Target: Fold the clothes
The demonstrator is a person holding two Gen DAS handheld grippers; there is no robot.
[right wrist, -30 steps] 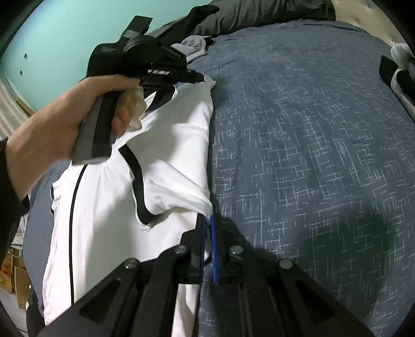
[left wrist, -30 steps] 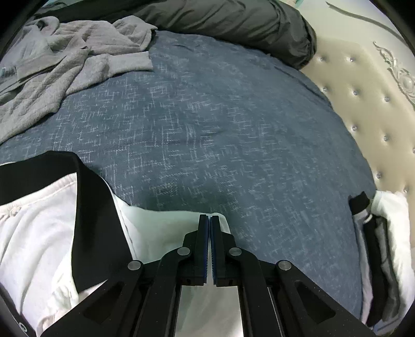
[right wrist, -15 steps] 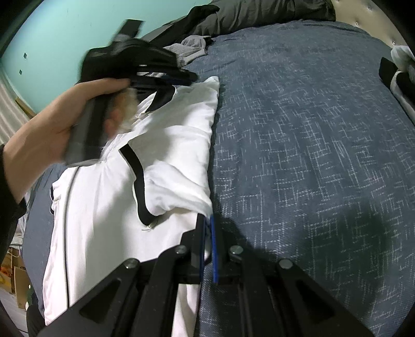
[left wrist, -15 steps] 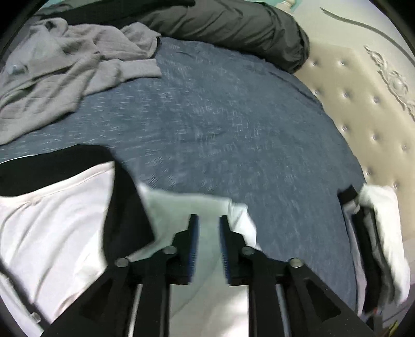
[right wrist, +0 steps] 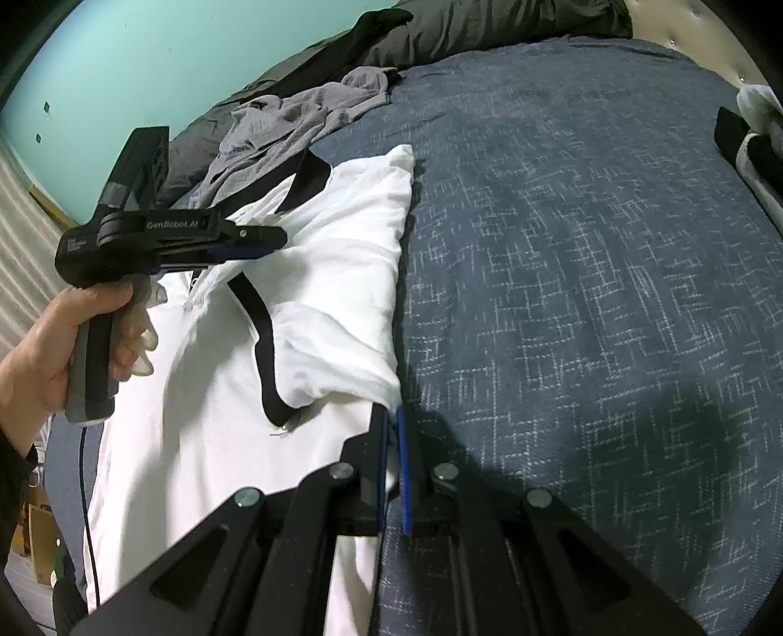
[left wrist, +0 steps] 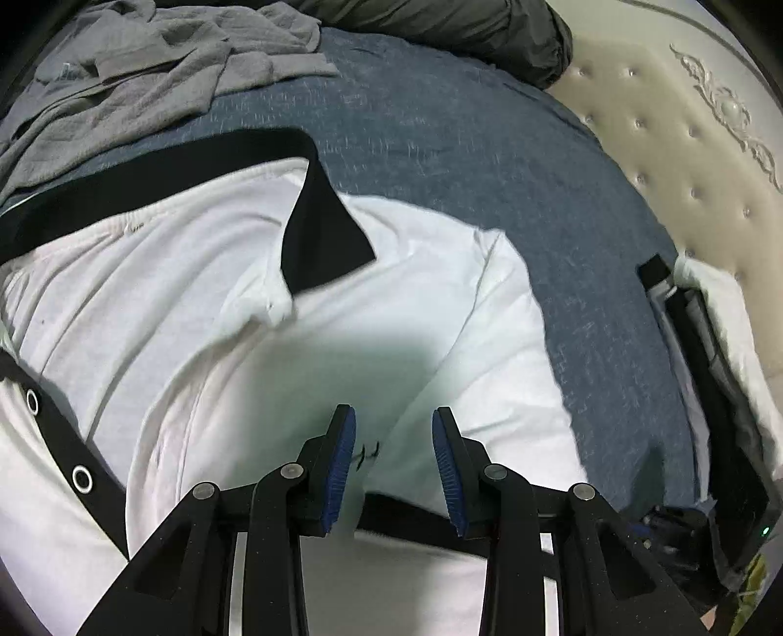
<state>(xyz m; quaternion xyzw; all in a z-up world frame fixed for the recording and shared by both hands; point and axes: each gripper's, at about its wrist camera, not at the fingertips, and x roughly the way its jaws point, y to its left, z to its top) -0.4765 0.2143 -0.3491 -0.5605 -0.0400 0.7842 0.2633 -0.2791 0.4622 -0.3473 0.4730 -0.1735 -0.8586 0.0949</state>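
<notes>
Left tongs [left wrist: 393, 440] were spreading apart, angled down over the white shirt [left wrist: 205, 313] with nothing caught between the blue pads [left wrist: 342, 455], just fabric lying underneath. In the right wrist view you could see those same left tongs [right wrist: 274, 239] at the left of the frame, held by a bare hand [right wrist: 58, 352] wrapped around the grey handle, pointing toward the middle of the frame over the collar end of the shirt. A dark sleeve showed at the lower left edge.

Right tongs [right wrist: 391, 420] were pressed together at the bottom centre of that view, pinching the edge of the white shirt right where the folded-over sleeve part met the bedspread [right wrist: 587, 293]. They pointed steeply down.

The shirt had a black collar [left wrist: 323, 230] and black trim with snaps, and it lay spread across the blue patterned bedspread, filling the lower left of both views. Its right side was folded inward, so the edge ran in a fairly straight line up the middle of the right wrist frame.

Other stuff around: a crumpled grey garment [left wrist: 161, 63] in the upper left of the left wrist view, a dark duvet [left wrist: 465, 34] along the top, a tufted cream headboard [left wrist: 685, 122] upper right, and a stack of folded clothes [left wrist: 704, 342] at the right edge.
</notes>
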